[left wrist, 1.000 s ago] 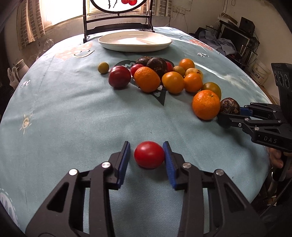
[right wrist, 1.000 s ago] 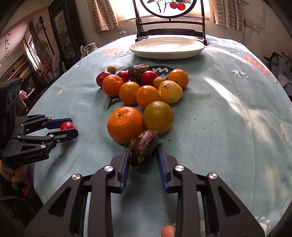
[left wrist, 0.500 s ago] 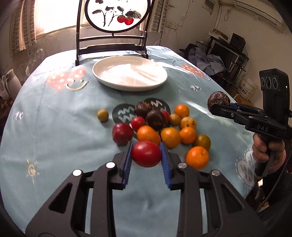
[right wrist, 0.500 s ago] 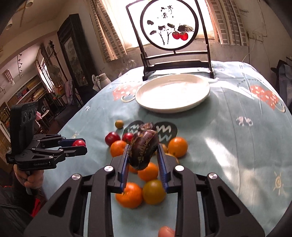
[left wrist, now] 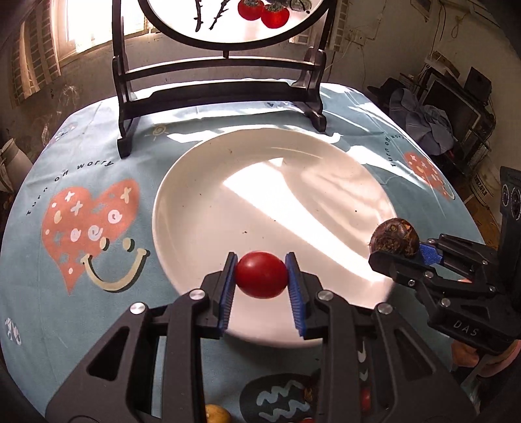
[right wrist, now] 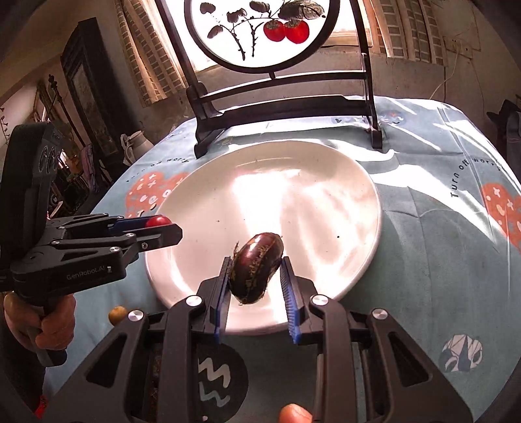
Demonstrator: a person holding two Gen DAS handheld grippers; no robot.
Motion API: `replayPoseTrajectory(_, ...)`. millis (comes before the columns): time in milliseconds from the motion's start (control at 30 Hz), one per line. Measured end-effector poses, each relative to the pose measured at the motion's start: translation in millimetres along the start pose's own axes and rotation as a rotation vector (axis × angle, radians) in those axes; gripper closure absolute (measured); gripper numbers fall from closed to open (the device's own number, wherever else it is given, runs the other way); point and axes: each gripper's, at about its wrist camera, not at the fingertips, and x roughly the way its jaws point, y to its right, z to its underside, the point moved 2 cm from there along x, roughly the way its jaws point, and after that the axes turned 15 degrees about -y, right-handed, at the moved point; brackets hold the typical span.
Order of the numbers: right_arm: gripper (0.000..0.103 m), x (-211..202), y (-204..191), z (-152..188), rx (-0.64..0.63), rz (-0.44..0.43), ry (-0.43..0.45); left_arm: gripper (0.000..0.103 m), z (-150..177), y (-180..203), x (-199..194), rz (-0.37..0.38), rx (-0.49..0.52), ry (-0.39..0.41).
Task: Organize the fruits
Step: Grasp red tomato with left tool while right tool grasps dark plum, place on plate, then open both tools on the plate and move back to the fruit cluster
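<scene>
Fruit sits in both grippers above the near part of a white plate (left wrist: 208, 201). Nearest in the left wrist view, the left gripper (left wrist: 261, 276) has its blue pads (left wrist: 228, 289) clamped on either side of a small red tomato-like fruit (left wrist: 261, 275), which hangs over the plate's near rim. In the right wrist view the right gripper (right wrist: 255, 276) pinches a dark, glossy purple-brown fruit (right wrist: 255, 268); the fruit sits tilted between the pads, its upper end leaning toward the right one, over the near half of the plate. A fingertip (right wrist: 294, 415) shows at the bottom edge of that view.

Each gripper appears from the side in the other camera, level with its partner: the right one enters the left view from the right with the dark fruit at its tip, just above the plate's right rim, and the left one enters the right view from the left, a hand (right wrist: 49, 322) around its grip.

Below the grippers lies a light blue tablecloth (left wrist: 97, 325) printed with coral hearts. A small yellowish fruit (right wrist: 117, 314) rests on the cloth just left of the plate's near edge.

The plate itself holds no fruit; sunlight falls across it. Beyond it, at the far side of the table, stands a dark wooden stand (left wrist: 215, 88) carrying a round panel (right wrist: 260, 29) painted with red fruits on a branch. Behind that are bright windows.
</scene>
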Motion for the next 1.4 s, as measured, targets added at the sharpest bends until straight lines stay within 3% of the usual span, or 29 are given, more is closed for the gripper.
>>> replayPoseTrajectory(133, 0.073, 18, 1, -7, -0.018, 0.009, -0.046, 0.068, -8, -8, 22, -0.019, -0.019, -0.044)
replayPoseTrajectory(167, 0.062, 19, -1, -7, -0.025, 0.016, -0.047, 0.044, -8, -9, 21, -0.033, -0.024, -0.038)
replayPoseTrajectory(200, 0.042, 17, -2, -7, -0.029, 0.024, -0.041, 0.022, -6, -9, 16, -0.057, -0.036, -0.014)
replayPoseTrajectory(367, 0.039, -27, -12, 13, -0.023, 0.016, 0.029, 0.012, 21, -5, -32, -0.066, -0.023, 0.078)
replayPoseTrajectory(467, 0.039, -57, -27, 41, -0.053, 0.000, 0.074, 0.006, 54, -4, -60, -0.067, -0.034, 0.120)
replayPoseTrajectory(667, 0.038, -90, -58, 107, -0.133, -0.053, 0.099, 0.004, 144, 2, -82, -0.022, -0.045, 0.154)
replayPoseTrajectory(767, 0.038, -97, -76, 150, -0.173, -0.091, 0.066, 0.004, 181, 10, -76, -0.048, 0.002, 0.155)
replayPoseTrajectory(867, 0.038, -101, -96, 193, -0.208, -0.070, 0.043, 0.004, 205, 15, -68, -0.100, 0.030, 0.151)
replayPoseTrajectory(1000, 0.038, -94, -109, 233, -0.179, -0.024, 0.014, 0.004, 218, 18, -72, -0.107, 0.052, 0.174)
replayPoseTrajectory(1133, 0.042, -72, -108, 241, -0.103, -0.032, -0.065, 0.004, 219, 17, -78, -0.074, 0.047, 0.189)
replayPoseTrajectory(1400, 0.048, -53, -107, 222, -0.062, 0.016, -0.088, 0.004, 223, 15, -82, -0.066, 0.036, 0.204)
